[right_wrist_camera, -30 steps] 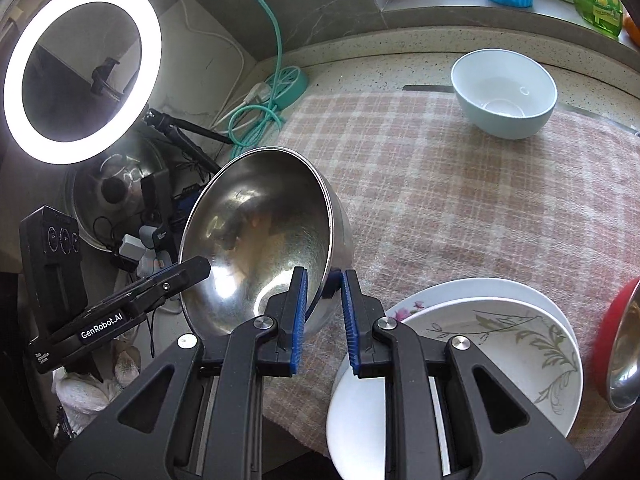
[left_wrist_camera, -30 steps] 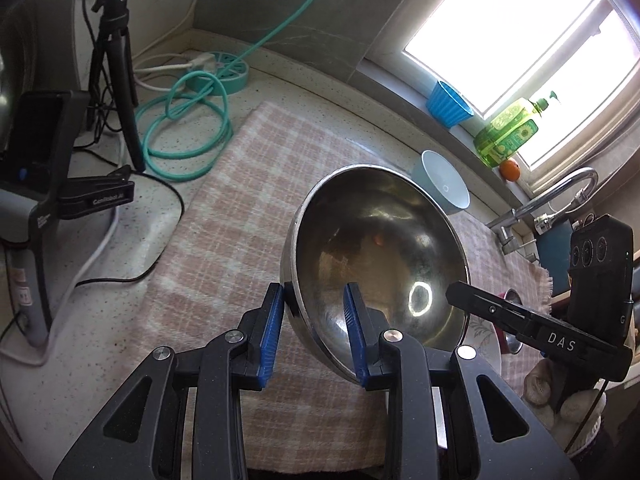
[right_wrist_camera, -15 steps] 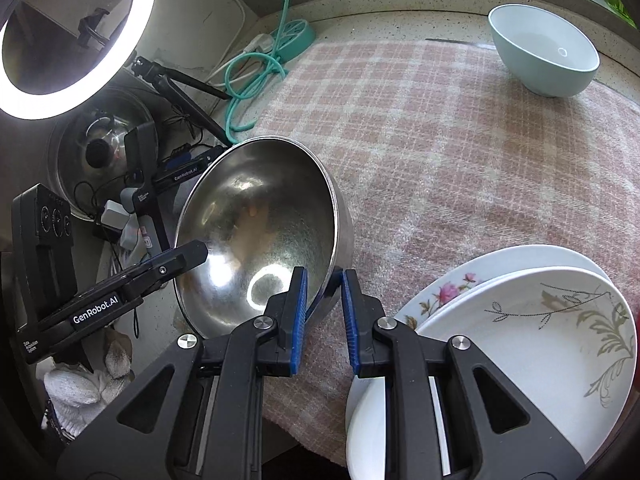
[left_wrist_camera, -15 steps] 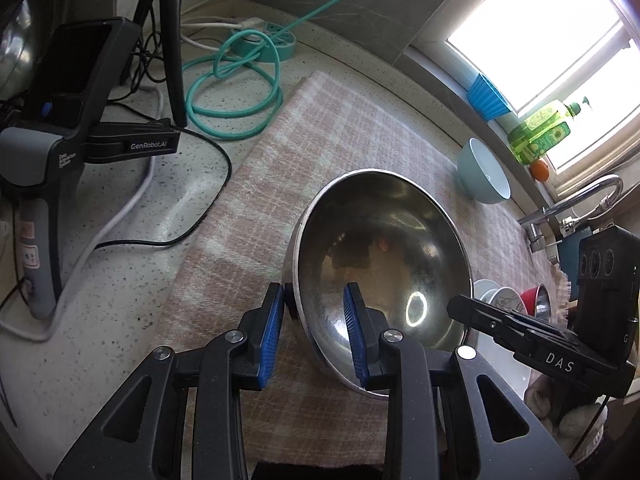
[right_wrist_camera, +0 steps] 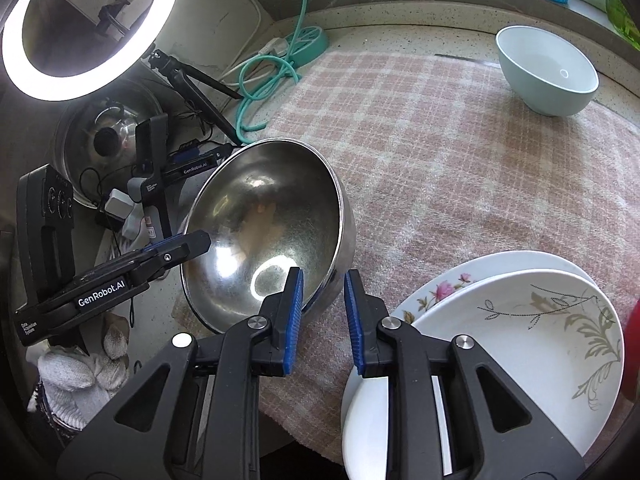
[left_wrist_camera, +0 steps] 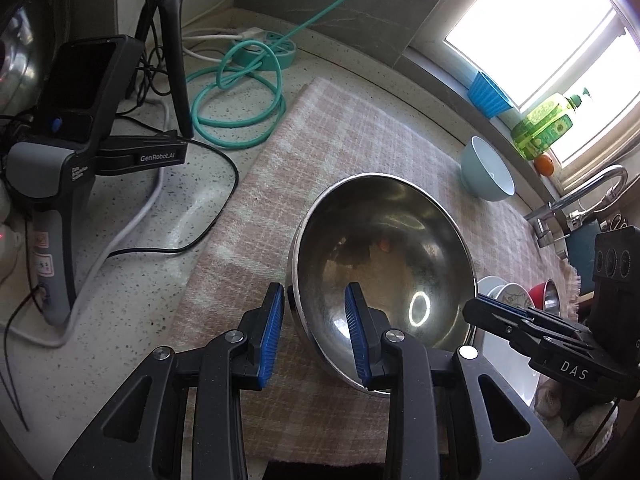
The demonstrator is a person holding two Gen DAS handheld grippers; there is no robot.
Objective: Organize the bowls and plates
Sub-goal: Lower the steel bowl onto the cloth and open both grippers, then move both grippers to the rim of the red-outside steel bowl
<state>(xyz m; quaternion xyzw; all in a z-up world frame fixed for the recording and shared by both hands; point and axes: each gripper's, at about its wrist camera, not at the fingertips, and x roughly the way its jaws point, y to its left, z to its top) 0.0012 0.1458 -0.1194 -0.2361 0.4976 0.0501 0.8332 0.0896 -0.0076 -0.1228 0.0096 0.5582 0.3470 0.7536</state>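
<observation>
Both your grippers, left (left_wrist_camera: 314,330) & right (right_wrist_camera: 322,318), now have the steel bowl (right_wrist_camera: 268,232) lower, on the checked cloth (right_wrist_camera: 460,152) w/ jaws loosened round its rim, so next back off & get another dish.

A speckled countertop (left_wrist_camera: 132,280) carries a pink checked cloth (right_wrist_camera: 460,168), coiled green hose (left_wrist_camera: 236,120) and cables (left_wrist_camera: 200,236).
</observation>
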